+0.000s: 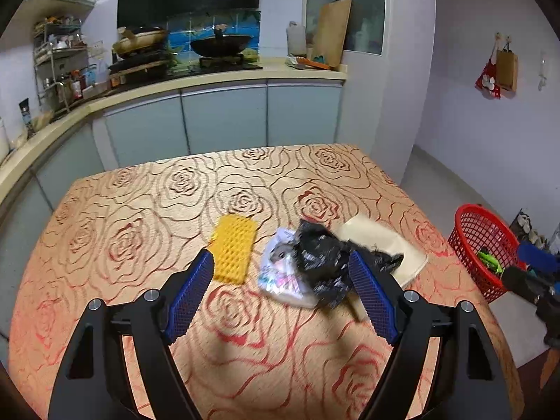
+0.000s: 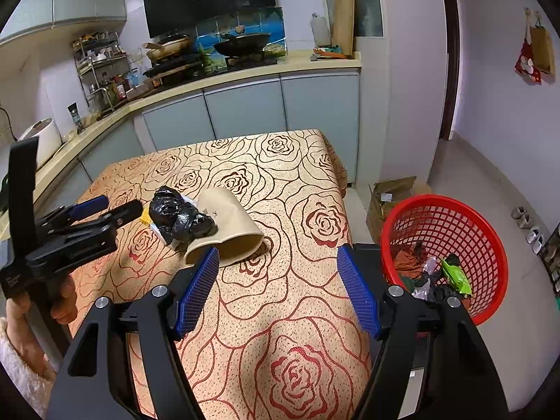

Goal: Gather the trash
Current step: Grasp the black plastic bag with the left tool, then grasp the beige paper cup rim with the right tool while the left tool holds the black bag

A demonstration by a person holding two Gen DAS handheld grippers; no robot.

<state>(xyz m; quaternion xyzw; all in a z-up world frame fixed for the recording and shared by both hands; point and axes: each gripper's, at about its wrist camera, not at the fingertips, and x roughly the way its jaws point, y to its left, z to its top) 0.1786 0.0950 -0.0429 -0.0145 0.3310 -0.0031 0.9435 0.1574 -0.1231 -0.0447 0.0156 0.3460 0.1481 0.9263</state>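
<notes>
A crumpled black plastic bag (image 1: 325, 262) lies mid-table on a white printed wrapper (image 1: 280, 276) and partly on a flattened beige paper cup (image 1: 381, 241). A yellow waffle-textured piece (image 1: 233, 250) lies just left of them. My left gripper (image 1: 280, 257) hovers open in front of this pile, its right finger overlapping the bag's edge in view. Nothing is pressed between the pads. My right gripper (image 2: 278, 252) stands open over the table's right edge, empty. From the right wrist I see the bag (image 2: 182, 215), the cup (image 2: 227, 224) and the left gripper (image 2: 117, 206) beside them.
A red mesh basket (image 2: 444, 252) with several pieces of trash stands on the floor right of the table (image 2: 280, 332). A cardboard box (image 2: 388, 196) sits behind it. Kitchen counter and cabinets (image 1: 224, 119) run along the far side. A hand in a fluffy sleeve (image 2: 21, 329) holds the left gripper.
</notes>
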